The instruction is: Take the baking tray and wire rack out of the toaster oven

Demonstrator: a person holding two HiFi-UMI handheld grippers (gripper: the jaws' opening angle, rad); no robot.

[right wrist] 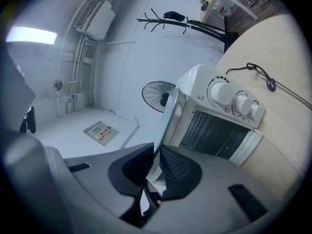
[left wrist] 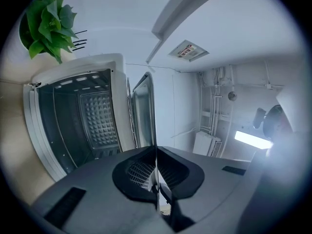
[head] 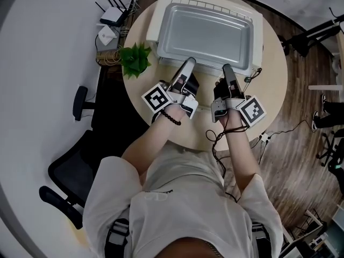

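By the potted plant point(head: 134, 59) at the left of the round surface point(head: 275, 85), the left gripper point(head: 191, 63) has its jaws pressed nearly together on the near rim of the baking tray point(head: 209, 34). The left gripper view shows that rim as a thin edge running straight between the pads point(left wrist: 139, 172). The tray is clear of the toaster oven point(head: 158, 20) and is carried in the air in front of and above it, empty as far as the head view shows. The right gripper point(head: 227, 70) grips the same near rim further right, its jaws a little wider apart but closed on the metal edge. Both gripper views look into the open oven cavity point(left wrist: 73, 116), which appears dark and bare apart from its side rails. I cannot make out a wire rack there or anywhere else. My judgement is that the tray half is nearly done, with only setting it down left. The rack has yet to be found and taken out.
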